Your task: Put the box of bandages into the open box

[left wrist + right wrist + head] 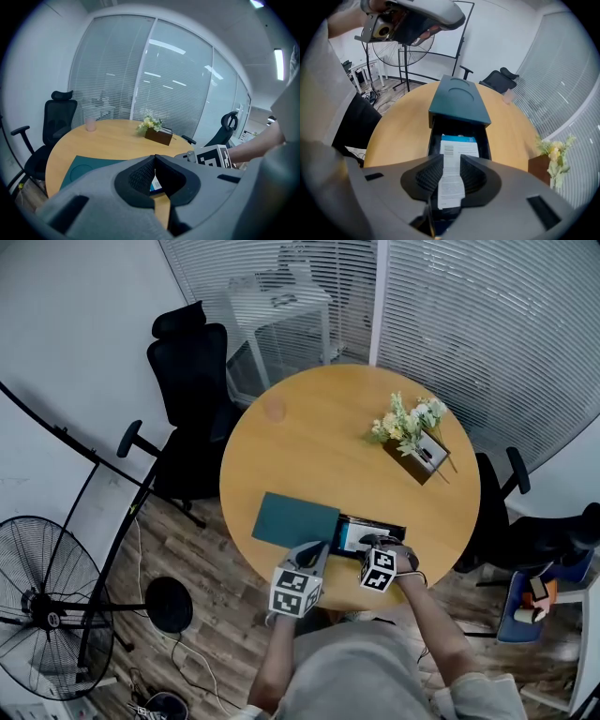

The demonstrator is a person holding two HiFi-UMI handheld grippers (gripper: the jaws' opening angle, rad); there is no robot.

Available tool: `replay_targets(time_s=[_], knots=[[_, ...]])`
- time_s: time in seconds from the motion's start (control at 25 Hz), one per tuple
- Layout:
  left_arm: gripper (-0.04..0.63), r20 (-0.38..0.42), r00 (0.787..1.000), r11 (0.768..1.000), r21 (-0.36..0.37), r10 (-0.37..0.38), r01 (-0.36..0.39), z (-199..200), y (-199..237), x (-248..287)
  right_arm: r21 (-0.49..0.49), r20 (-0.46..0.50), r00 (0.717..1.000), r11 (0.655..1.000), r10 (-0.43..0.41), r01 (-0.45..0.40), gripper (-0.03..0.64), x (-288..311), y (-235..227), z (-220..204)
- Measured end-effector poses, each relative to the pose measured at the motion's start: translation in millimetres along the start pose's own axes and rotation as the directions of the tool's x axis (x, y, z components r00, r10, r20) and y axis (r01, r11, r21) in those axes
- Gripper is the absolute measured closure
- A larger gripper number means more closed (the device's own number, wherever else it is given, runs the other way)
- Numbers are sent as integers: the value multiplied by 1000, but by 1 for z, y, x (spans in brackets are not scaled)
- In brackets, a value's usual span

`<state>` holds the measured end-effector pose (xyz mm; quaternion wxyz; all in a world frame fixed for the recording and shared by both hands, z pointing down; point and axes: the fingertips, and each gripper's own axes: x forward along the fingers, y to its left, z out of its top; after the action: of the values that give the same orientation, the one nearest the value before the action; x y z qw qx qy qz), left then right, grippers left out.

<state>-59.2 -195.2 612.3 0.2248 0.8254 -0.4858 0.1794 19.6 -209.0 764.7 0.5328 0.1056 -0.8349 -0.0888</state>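
The white and blue box of bandages (459,147) lies lengthwise inside the open black box (436,136), and its near end runs between my right gripper's fingers. My right gripper (451,171) points steeply down over it, open, with its pads beside the box and not pressing it. The teal lid (459,98) lies just beyond the open box. In the head view the bandage box (352,538) shows in the open box (394,529), with the right gripper (375,542) above it. My left gripper (154,161) hovers shut and holds nothing, near the lid (295,519).
The round wooden table (319,446) carries a flower arrangement in a brown holder (412,432) and a pink cup (274,409) at the far side. Black office chairs (192,381) stand to the left and right. A floor fan (42,606) stands on the left.
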Motion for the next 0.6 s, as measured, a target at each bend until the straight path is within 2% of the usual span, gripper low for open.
replay_targets(time_s=[0.28,0.4,0.6], knots=[[586,-15,1000,1000,6,-7,7,-5,-1,3,55,17,999,998,-27,26,508,-10,-4,1],[586,-19,1000,1000,13,-15,16,-6,-4,6,140,29,998,989,-56,51,508,-19,-9,-2],[586,-25,999,999,19,-37,37,-7,-11,12,294,66,991,951,-120,96,508,-47,-22,2]])
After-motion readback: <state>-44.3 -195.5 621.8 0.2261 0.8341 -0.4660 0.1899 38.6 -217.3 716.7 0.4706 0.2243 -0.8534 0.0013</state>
